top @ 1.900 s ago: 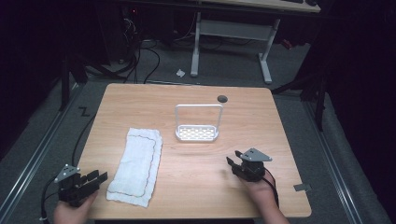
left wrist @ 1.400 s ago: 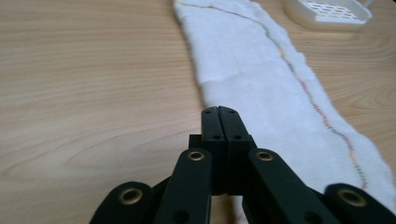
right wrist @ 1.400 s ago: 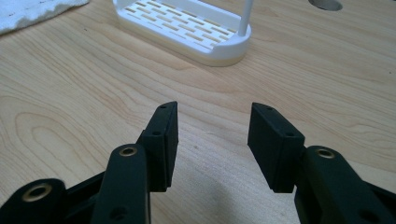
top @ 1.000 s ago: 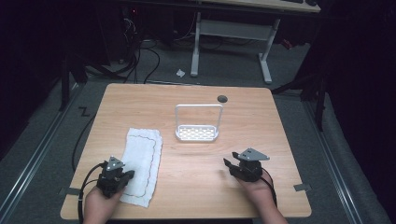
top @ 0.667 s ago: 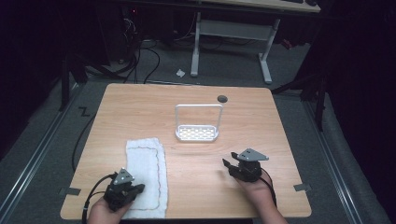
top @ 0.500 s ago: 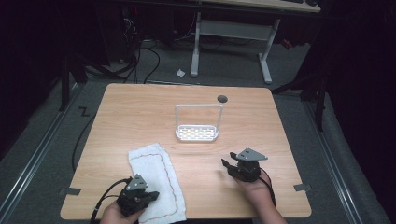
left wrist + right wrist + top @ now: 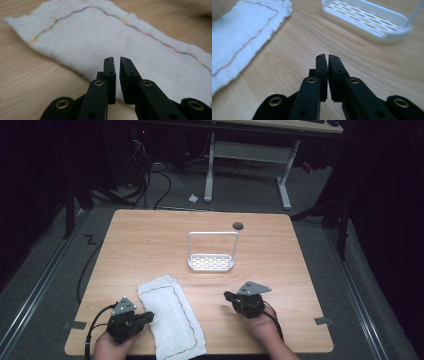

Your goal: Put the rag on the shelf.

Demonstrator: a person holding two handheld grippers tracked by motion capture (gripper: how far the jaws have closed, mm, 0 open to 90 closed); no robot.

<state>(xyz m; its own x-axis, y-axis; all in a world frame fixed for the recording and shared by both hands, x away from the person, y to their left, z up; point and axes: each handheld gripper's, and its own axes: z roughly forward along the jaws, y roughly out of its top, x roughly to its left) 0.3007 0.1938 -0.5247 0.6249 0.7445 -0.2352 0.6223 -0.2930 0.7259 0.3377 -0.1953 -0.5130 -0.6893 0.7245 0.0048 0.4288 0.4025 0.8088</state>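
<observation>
High view: the white cloth (image 7: 172, 316) lies flat in the lower left-centre of the frame, slanted, its near end hanging past the table (image 7: 150, 235) edge. The white rack (image 7: 211, 253) stands in the middle of the frame, well apart from the cloth.

The left gripper (image 7: 148, 316) sits at the lower left, its tips at the cloth's left edge. Seen along the left gripper (image 7: 117, 59) view, its jaws have just been opening to a narrow slit; no cloth is between them, and the fabric (image 7: 120, 42) with its coloured stitch line lies beyond and under the tips. So the cloth looks released rather than pinched.

The right gripper (image 7: 227, 295) hovers at the lower centre-right, over bare wood between cloth and rack. In the right gripper (image 7: 327, 56) view its jaws have just been closing and stand pressed together on nothing.

My reading: the cloth is positioned near the person, and that is all that is done. It is neither folded nor hung on the rack, so any such step is left.
</observation>
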